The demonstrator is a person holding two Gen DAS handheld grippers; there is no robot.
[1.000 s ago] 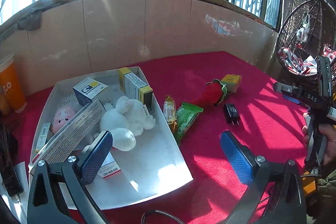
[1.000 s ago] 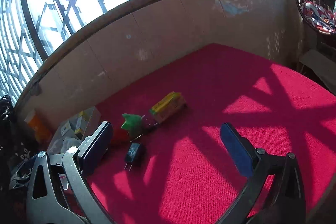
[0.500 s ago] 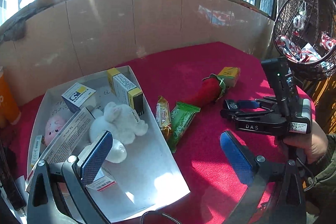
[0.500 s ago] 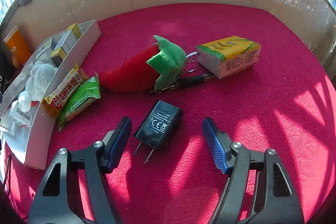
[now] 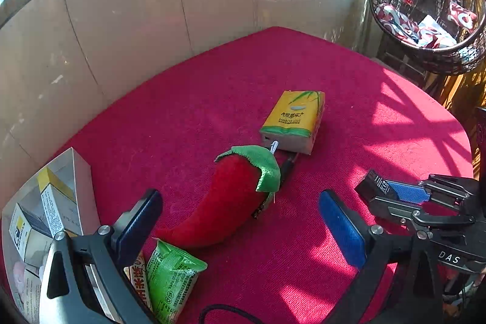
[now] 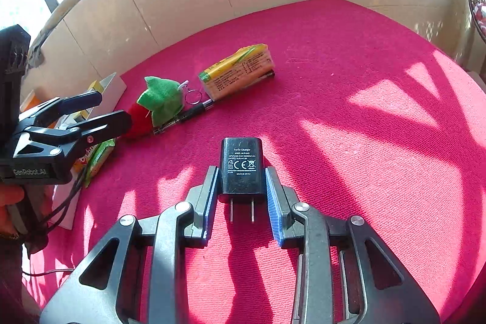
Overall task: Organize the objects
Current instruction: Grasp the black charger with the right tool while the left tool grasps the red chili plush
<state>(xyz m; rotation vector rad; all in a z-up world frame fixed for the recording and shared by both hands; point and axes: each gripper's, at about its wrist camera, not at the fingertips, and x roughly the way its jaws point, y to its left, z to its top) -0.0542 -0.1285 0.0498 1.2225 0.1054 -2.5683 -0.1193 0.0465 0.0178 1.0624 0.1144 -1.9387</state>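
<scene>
Two grippers work over the red surface (image 6: 349,66): the right gripper (image 6: 242,193) is closing on the black charger (image 6: 241,164), while the left gripper (image 5: 240,217) hangs wide open over the plush chili (image 5: 231,199).

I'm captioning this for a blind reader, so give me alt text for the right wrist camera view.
The right gripper is closing its blue-padded jaws on a black plastic travel charger, prongs toward the camera, over a red carpeted tabletop. Beyond lie a red plush chili with green cap and a yellow tissue pack; the left gripper stands open at left.
</scene>
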